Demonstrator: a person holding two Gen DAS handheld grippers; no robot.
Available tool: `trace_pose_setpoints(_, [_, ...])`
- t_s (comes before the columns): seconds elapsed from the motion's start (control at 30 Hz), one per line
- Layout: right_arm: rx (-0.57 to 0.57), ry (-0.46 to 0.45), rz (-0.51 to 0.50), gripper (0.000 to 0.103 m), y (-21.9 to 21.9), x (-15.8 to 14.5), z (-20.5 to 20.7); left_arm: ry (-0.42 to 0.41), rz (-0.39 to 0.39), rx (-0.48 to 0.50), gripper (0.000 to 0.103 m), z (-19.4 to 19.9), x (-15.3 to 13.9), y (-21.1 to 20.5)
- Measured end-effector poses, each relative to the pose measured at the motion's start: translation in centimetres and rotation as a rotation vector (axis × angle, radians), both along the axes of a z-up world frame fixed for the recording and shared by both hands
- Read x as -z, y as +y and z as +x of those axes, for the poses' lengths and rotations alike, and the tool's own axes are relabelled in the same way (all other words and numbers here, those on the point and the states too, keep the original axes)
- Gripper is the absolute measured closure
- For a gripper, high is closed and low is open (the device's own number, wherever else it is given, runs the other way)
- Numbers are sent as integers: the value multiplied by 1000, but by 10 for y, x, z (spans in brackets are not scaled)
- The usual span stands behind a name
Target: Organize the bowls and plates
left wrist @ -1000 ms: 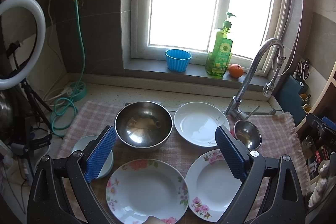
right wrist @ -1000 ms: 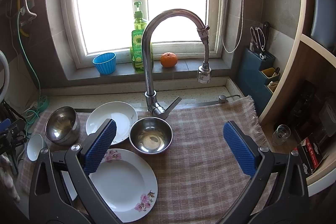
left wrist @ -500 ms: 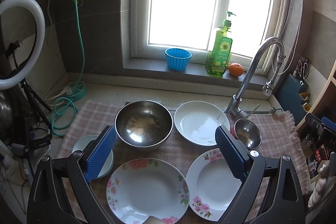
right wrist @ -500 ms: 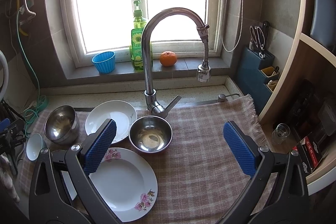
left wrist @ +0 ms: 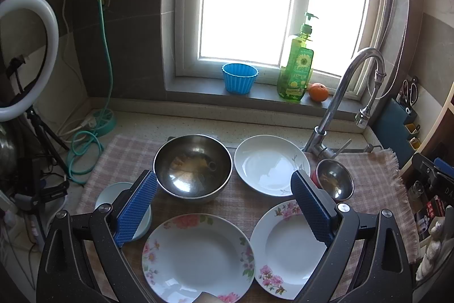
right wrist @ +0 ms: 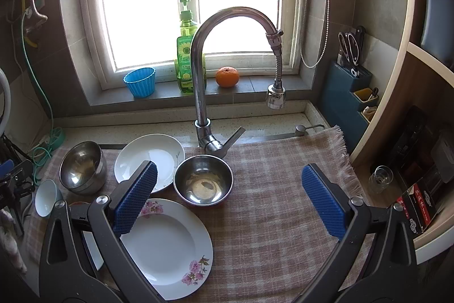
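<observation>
On the checked cloth (right wrist: 272, 189) lie two floral plates (left wrist: 198, 254) (left wrist: 286, 246), a plain white plate (left wrist: 269, 163), a large steel bowl (left wrist: 193, 166), a small steel bowl (left wrist: 336, 178) and a pale bowl (left wrist: 110, 192) at the left. My left gripper (left wrist: 224, 206) is open and empty above the floral plates. My right gripper (right wrist: 229, 195) is open and empty above the cloth, with the small steel bowl (right wrist: 203, 183) and one floral plate (right wrist: 167, 246) near its left finger.
A tall faucet (right wrist: 204, 70) rises behind the bowls. The sill holds a blue cup (right wrist: 140, 81), green soap bottle (right wrist: 185, 53) and an orange (right wrist: 227, 76). A knife block (right wrist: 349, 93) and glass (right wrist: 380, 178) stand right; a ring light (left wrist: 25, 56) left.
Both views shift slightly; the right gripper has drifted a little towards the left and back. Nothing has been grasped or moved.
</observation>
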State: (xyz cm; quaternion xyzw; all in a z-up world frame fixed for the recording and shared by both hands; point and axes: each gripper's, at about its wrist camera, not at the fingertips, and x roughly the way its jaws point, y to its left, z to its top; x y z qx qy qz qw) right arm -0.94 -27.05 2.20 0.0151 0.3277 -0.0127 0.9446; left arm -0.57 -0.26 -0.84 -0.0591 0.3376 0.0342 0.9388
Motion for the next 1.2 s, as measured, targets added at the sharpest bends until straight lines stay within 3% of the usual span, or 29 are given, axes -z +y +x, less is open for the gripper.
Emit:
trace_pose_setpoints(0.93, [0,6,1,0,-2,5,1,20,-10,10,7,7,6,-1])
trace_pose_setpoints(1.2, [4,43,0,0,-6,14,7,40,-15,28,8,7,13,-3])
